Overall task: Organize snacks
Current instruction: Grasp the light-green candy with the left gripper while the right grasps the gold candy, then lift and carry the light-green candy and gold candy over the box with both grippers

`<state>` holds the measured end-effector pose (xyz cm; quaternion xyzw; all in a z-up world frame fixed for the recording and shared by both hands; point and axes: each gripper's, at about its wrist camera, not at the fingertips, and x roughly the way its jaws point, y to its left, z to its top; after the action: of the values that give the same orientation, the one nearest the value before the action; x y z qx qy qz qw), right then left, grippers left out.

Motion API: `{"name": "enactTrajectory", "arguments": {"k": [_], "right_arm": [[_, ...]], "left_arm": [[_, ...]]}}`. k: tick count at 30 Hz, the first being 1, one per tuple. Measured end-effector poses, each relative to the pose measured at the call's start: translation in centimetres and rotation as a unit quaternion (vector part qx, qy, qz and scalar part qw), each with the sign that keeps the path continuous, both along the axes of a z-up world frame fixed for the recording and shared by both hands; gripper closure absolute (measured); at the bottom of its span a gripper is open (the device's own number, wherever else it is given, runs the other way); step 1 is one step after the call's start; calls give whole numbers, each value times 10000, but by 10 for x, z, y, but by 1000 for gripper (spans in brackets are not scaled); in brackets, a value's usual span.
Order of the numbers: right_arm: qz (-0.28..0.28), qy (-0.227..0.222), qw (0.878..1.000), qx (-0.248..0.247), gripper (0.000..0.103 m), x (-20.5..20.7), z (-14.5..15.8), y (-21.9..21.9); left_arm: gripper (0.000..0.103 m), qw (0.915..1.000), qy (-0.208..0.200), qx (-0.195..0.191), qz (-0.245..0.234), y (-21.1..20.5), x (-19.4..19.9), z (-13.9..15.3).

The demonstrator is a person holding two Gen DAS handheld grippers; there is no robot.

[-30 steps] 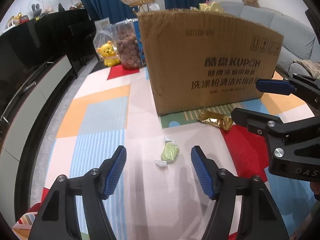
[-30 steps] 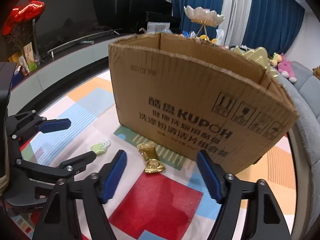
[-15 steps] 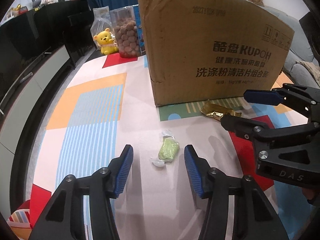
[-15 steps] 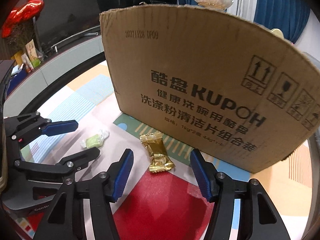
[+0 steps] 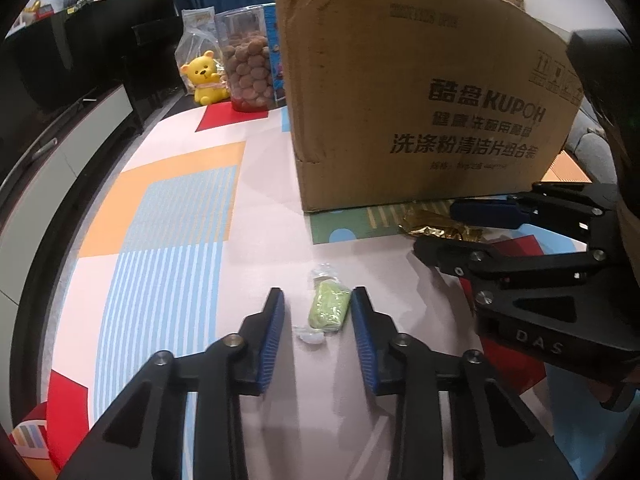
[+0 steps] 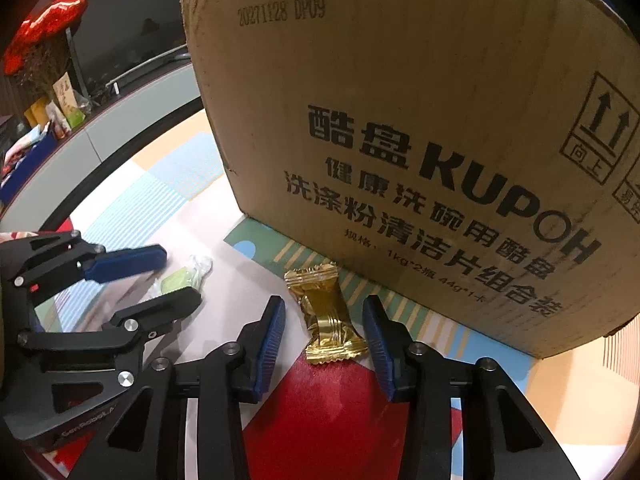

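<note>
A green wrapped candy (image 5: 327,309) lies on the patterned mat between the blue pads of my left gripper (image 5: 318,312), which is open around it, the right pad close beside it. It also shows in the right wrist view (image 6: 181,279). A gold wrapped snack (image 6: 325,314) lies on the mat between the pads of my right gripper (image 6: 325,318), which is open around it without touching. The gold snack also shows in the left wrist view (image 5: 438,228), by the right gripper (image 5: 464,228). The tall KUPOH cardboard box (image 6: 420,128) stands just behind both snacks.
A jar of brown round snacks (image 5: 248,74), a yellow bear toy (image 5: 204,78) and a clear bag (image 5: 196,28) stand at the mat's far left corner. A dark TV cabinet (image 5: 48,148) runs along the left. A grey sofa lies behind the box at right.
Both grippers have moved down and forward to the mat and narrowed. The left one now straddles the green candy, the right one straddles the gold snack.
</note>
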<state>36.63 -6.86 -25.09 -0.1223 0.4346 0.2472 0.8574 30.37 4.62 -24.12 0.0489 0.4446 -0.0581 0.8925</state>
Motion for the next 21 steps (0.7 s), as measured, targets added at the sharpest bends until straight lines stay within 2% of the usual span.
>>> {"name": "enactTrajectory", "arguments": {"k": [1, 3, 21], "right_arm": [[3, -5, 10000, 1, 73, 1, 0, 1], [19, -3, 10000, -13, 79, 1, 0, 2], [-261, -25, 9997, -9, 81, -15, 20, -14]], "left_arm": [[78, 10000, 3, 7, -23, -1, 0, 0], [84, 10000, 9, 26, -54, -3, 0, 0], [84, 9999, -65, 137, 50, -3, -3, 9]]}}
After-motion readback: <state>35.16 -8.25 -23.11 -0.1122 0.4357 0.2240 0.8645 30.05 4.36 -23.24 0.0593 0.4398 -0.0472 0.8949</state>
